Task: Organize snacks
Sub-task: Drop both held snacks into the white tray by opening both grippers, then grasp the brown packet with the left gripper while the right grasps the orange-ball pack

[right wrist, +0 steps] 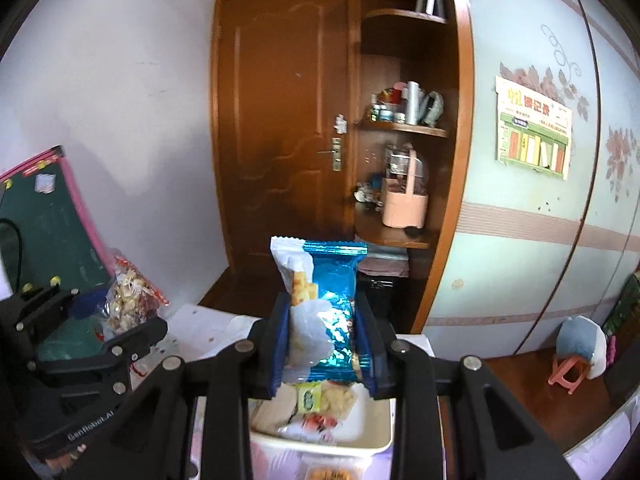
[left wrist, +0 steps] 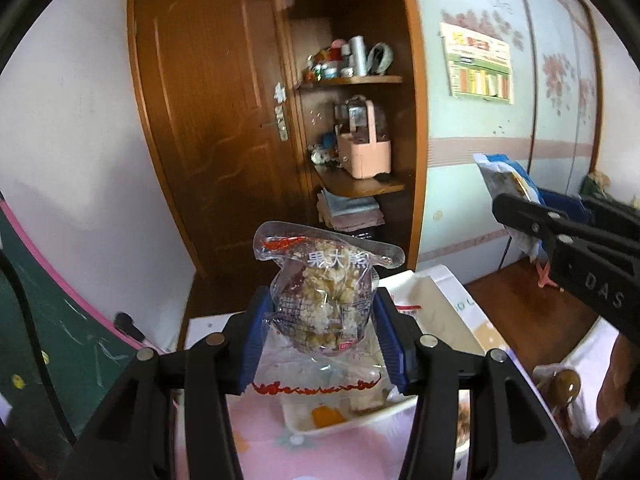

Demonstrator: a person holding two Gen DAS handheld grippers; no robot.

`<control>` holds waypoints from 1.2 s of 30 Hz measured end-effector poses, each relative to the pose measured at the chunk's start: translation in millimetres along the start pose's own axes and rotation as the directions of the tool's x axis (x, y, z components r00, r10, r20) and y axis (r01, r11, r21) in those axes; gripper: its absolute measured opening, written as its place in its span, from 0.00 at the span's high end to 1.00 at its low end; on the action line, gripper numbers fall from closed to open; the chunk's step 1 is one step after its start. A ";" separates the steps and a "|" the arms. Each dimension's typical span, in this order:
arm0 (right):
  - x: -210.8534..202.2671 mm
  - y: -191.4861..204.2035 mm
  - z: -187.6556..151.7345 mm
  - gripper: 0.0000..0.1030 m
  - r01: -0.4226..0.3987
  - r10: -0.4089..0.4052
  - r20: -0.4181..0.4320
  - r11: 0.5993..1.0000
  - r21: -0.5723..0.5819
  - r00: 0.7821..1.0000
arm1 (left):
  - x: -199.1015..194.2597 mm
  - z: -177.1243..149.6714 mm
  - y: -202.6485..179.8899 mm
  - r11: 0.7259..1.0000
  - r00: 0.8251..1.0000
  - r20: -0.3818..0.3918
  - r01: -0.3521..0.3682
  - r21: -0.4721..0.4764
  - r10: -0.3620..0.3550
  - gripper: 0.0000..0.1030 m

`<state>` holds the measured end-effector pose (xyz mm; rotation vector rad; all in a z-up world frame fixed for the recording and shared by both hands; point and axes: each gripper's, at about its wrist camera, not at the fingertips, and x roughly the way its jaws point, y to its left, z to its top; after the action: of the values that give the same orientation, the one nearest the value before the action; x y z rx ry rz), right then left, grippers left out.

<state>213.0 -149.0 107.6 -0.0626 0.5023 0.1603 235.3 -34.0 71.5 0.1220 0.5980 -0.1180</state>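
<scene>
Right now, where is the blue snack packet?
In the right wrist view the blue snack packet stands upright, clamped in the right gripper above the white bin, the brown door behind.

Both wrist cameras sit close behind their own fingers, looking forward and slightly down toward the brown door [left wrist: 208, 120] and corner shelves [left wrist: 352, 80] at upper centre (each view catches the other gripper at a frame edge).
</scene>
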 end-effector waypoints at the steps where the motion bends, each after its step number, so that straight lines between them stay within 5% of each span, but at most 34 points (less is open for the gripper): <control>1: 10.2 -2.9 1.5 0.71 -0.004 0.004 -0.015 1.000 0.010 1.000 | 11.7 0.2 2.6 1.000 1.000 -0.015 0.008 -0.014 -0.008 0.52; 8: 82.1 -15.6 -10.3 0.70 0.009 -0.003 -0.119 0.999 0.048 0.993 | 88.7 -10.5 10.8 0.998 0.994 -0.110 -0.018 -0.067 0.011 0.46; 12: 113.5 -15.0 -27.6 0.63 -0.005 0.015 -0.193 0.999 0.051 0.981 | 114.2 -22.5 14.8 0.998 0.992 -0.129 -0.002 -0.068 -0.007 0.08; 17: 119.5 -13.0 -49.2 0.51 -0.003 0.015 -0.221 0.999 0.052 0.975 | 124.2 -39.4 21.0 0.995 0.990 -0.139 0.016 -0.095 -0.030 0.08; 22: 109.1 -15.4 -70.3 0.51 -0.018 0.032 -0.246 0.998 0.059 0.969 | 114.7 -57.7 20.2 0.996 0.990 -0.143 0.009 -0.085 -0.021 0.08; 36: 19.9 -20.8 -137.6 0.51 -0.048 0.075 -0.264 0.993 0.108 0.962 | 34.4 -118.6 0.4 0.986 0.978 -0.129 0.153 -0.073 -0.161 0.08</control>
<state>168.5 -180.4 -22.1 0.0309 0.7826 0.1887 198.0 -18.6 -45.2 0.0212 0.7452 -0.2454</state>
